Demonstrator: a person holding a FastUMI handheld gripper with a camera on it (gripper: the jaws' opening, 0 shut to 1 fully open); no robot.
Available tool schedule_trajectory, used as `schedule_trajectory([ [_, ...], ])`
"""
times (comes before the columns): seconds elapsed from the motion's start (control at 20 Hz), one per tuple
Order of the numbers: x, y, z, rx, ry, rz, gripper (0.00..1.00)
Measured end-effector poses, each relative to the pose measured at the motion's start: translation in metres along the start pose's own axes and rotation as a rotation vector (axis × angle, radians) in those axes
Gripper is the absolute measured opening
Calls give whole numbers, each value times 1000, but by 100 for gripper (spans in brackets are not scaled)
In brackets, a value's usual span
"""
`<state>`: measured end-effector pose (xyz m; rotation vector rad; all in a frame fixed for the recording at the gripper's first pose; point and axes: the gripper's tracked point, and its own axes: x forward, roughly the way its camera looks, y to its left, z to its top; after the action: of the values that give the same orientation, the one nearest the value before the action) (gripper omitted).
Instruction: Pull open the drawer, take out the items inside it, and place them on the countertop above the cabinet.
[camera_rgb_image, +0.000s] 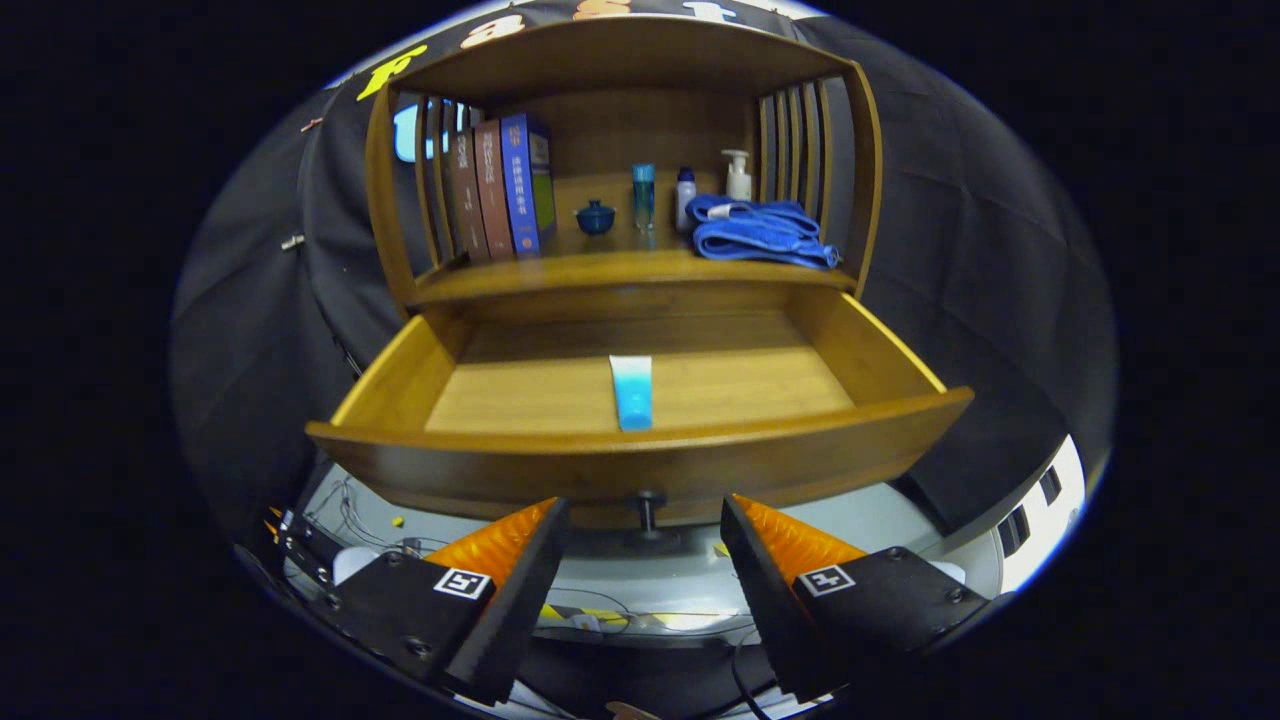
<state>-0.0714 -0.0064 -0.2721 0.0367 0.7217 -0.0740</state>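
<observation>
Drawer (640, 455) of the wooden cabinet (620, 60) stands pulled fully open across the middle of the frame, its curved front just beyond the gripper (645, 520) and its small dark knob (647, 505) sitting in the gap between the two fingertips without touching either. The gripper is released, its fingers spread wide and holding nothing. On the drawer floor a blue-and-white tube (632, 391) lies lengthwise at centre, its near end against the front board, beyond the fingers. On the countertop (620, 268) above, from upper left toward upper right: three upright books (500, 190), a small blue lidded cup (596, 217), a slim teal bottle (643, 195), a small white bottle (685, 197), a white pump bottle (738, 175), and a folded blue towel (762, 232) in front of the bottles.
</observation>
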Motion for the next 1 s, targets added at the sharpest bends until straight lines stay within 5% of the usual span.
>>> schedule_trajectory([
  [0.45,80,9,95,9,58,52,99],
  [1.0,190,-6,41,-43,501,-16,97],
])
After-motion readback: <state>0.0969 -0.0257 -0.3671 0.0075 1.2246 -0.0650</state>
